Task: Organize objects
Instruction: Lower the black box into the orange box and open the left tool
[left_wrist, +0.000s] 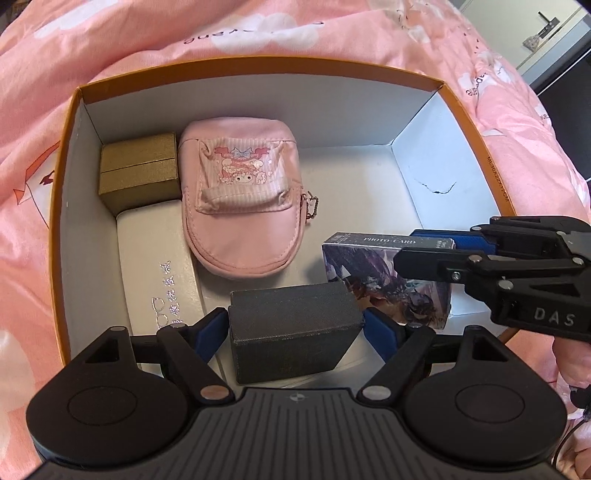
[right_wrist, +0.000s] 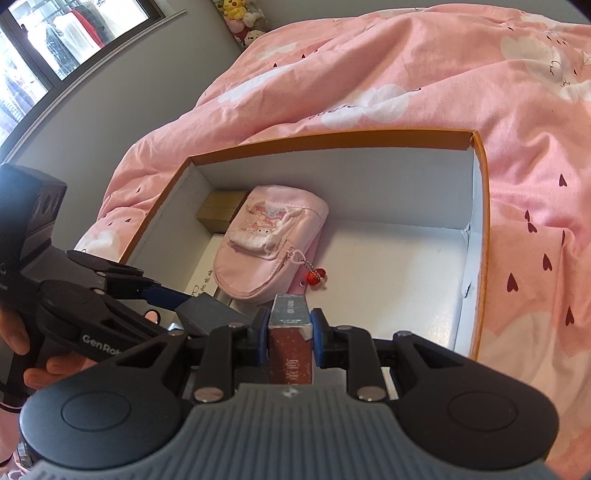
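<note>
Orange-rimmed box (left_wrist: 476, 122) on the pink bed (left_wrist: 110, 40) holds both grippers: left gripper (left_wrist: 293, 325) jaws clamped on a dark grey box (left_wrist: 291, 332), right gripper (right_wrist: 290, 338) jaws clamped on a photo-card box (right_wrist: 290, 347).

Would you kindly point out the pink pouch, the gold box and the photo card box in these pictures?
pink pouch (left_wrist: 236, 206): left wrist view, on its front pocket flap.
gold box (left_wrist: 138, 173): left wrist view, on its front face.
photo card box (left_wrist: 388, 277): left wrist view, on its printed face.
</note>
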